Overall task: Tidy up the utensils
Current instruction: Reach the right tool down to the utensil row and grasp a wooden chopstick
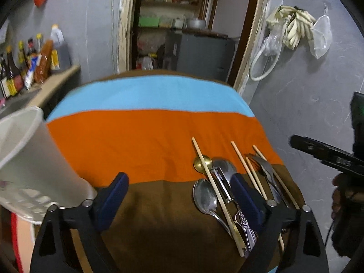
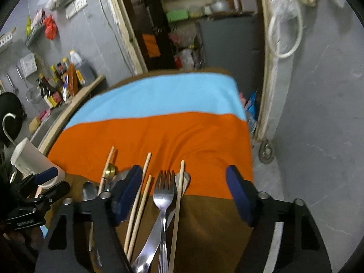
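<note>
Utensils lie in a loose row on the striped cloth (image 1: 141, 136): a steel spoon (image 1: 204, 198), a gold spoon (image 1: 202, 162), a peeler (image 1: 221, 185), wooden chopsticks (image 1: 216, 193) and a fork (image 2: 163, 196) beside a knife. A white plastic holder (image 1: 25, 159) stands at the table's left edge; it also shows in the right wrist view (image 2: 31, 159). My left gripper (image 1: 179, 193) is open and empty above the brown stripe, its right finger over the spoons. My right gripper (image 2: 184, 193) is open and empty, straddling the fork and chopsticks (image 2: 138, 204).
The cloth (image 2: 159, 136) has blue, orange and brown stripes. A counter with sauce bottles (image 1: 29, 63) runs along the left wall. An open doorway with shelves (image 1: 173, 11) lies beyond the table. Grey floor (image 2: 318, 136) is on the right.
</note>
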`<state>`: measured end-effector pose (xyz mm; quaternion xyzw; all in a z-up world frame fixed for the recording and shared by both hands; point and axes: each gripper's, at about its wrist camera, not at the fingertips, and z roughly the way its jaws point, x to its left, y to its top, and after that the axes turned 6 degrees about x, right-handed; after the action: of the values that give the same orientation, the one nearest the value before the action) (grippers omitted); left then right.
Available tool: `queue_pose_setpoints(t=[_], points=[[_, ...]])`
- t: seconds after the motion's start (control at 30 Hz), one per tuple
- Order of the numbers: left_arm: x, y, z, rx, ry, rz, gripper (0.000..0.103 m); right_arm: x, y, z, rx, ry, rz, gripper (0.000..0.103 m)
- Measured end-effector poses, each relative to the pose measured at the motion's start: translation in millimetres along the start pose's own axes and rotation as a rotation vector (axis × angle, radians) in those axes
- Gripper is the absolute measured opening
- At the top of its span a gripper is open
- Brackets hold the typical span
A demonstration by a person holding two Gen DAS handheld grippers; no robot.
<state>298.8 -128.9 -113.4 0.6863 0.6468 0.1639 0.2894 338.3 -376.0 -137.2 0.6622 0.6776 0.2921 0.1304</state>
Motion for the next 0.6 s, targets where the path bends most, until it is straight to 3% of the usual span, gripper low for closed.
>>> queue_pose_setpoints(t=[0.1, 0.4, 0.5, 0.6], points=[[1, 0, 15, 0.048, -0.034, -0.008, 0.072, 2, 2, 29, 0.062, 0.016, -0.004, 0.049], [6, -3, 42, 0.165, -0.144, -0.064, 0.036, 7, 8, 76, 0.175, 0.038, -0.021, 0.030], [10, -4, 46, 0.183, -0.171, -0.086, 0.030, 12, 10, 82, 0.205, 0.034, -0.023, 0.021], [11, -3, 50, 0.198, -0.190, -0.093, 0.027, 16, 10, 84, 0.230, 0.032, -0.024, 0.020]])
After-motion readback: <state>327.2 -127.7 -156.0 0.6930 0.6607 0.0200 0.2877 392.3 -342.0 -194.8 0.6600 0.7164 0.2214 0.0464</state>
